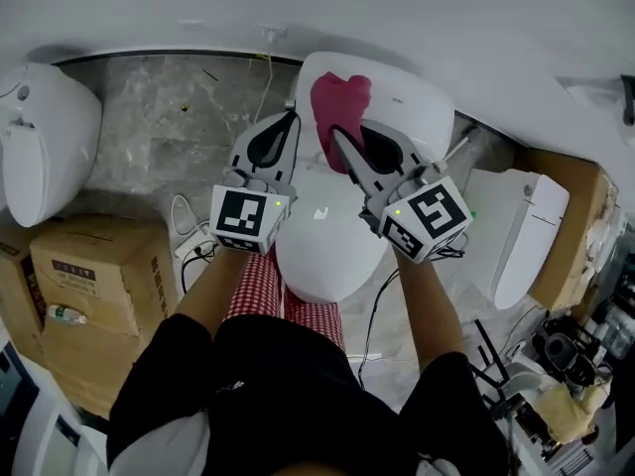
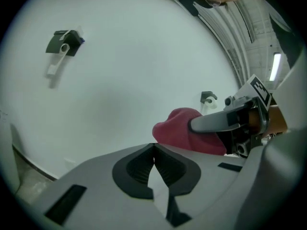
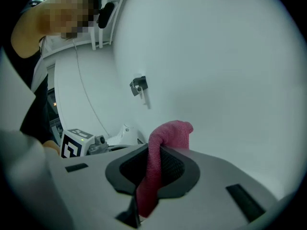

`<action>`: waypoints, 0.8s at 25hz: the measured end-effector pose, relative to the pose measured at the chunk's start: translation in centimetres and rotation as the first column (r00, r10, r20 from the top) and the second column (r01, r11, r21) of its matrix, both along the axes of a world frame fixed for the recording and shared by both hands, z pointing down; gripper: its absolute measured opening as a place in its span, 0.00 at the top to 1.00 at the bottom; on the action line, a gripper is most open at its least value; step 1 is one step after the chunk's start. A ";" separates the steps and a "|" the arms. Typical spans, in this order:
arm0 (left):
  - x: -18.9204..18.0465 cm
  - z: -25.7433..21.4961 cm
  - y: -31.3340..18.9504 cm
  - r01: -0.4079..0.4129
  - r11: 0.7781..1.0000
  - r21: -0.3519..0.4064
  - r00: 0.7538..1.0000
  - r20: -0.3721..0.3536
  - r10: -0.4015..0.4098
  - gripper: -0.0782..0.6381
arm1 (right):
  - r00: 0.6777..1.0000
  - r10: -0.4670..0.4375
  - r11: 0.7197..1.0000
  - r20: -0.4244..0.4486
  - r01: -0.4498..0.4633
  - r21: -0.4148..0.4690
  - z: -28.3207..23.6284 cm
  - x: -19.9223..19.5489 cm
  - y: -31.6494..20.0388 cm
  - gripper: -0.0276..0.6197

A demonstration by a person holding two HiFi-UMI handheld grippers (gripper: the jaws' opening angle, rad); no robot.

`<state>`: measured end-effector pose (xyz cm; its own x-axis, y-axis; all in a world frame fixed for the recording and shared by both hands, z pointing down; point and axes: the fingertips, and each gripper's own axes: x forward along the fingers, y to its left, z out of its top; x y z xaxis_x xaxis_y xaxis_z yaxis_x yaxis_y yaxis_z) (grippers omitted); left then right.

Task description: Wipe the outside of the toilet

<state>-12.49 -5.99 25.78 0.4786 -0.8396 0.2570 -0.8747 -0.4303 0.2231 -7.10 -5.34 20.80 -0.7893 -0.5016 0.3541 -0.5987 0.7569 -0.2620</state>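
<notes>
We hold the right hand-held gripper [image 1: 349,157] clamped on the pink cloth [image 1: 339,102] at the rear of the white toilet [image 1: 327,251]. Our left hand-held gripper [image 1: 285,127], jaws together and empty, is just beside it.

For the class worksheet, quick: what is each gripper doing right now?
Left gripper: closed, empty.
Right gripper: closed on the pink cloth.

A storeroom or workshop: the middle toilet [image 1: 332,256] stands between a left toilet [image 1: 45,137] and right toilet [image 1: 521,231], beside cardboard boxes [image 1: 94,276] and cables [image 1: 195,253].
</notes>
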 end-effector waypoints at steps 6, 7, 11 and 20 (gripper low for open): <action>-2.1 4.0 -0.8 0.083 0.996 -0.024 0.996 -0.037 -0.084 0.88 | 0.992 -0.082 0.997 -0.096 0.080 -0.021 3.6 -2.5 -4.3 0.87; -2.3 4.6 -1.0 0.086 0.996 -0.032 0.996 -0.034 -0.087 0.88 | 0.989 -0.096 0.995 -0.115 0.094 -0.027 4.3 -2.9 -5.0 0.87; -2.7 6.3 -2.1 0.107 0.993 -0.046 0.992 -0.055 -0.110 0.88 | 0.987 -0.123 0.987 -0.105 0.111 -0.114 6.9 -3.6 -7.5 0.87; -3.1 8.9 -2.8 0.125 0.989 -0.083 0.986 -0.102 -0.134 0.88 | 0.951 -0.150 0.971 -0.271 0.091 -0.221 13.3 -4.2 -11.8 0.87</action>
